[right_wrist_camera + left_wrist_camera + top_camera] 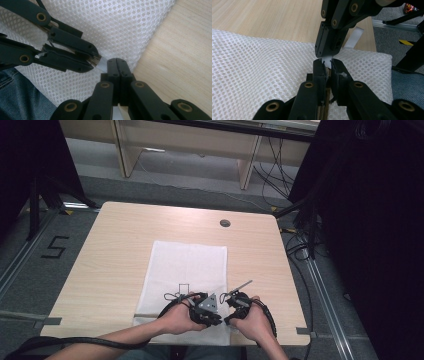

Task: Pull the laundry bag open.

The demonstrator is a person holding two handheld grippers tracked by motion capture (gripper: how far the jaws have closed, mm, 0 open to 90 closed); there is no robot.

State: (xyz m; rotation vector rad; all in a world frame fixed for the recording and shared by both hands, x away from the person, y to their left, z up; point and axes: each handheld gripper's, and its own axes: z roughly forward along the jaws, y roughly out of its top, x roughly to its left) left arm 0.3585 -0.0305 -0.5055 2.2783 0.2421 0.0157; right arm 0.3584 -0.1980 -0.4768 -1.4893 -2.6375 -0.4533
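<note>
Fingers of both our left gripper point(327, 67) and right gripper point(117, 65) pinch the white tab point(326, 61) at the mesh bag's point(187, 262) near edge on the desk point(115, 250), seemingly to pull it apart.

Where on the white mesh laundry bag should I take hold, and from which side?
Grip the narrow white fabric tab at the white mesh laundry bag's near edge, coming in from the person's side. It stands proud of the flat mesh, thin enough for the fingers; both grippers already pinch it.
</note>
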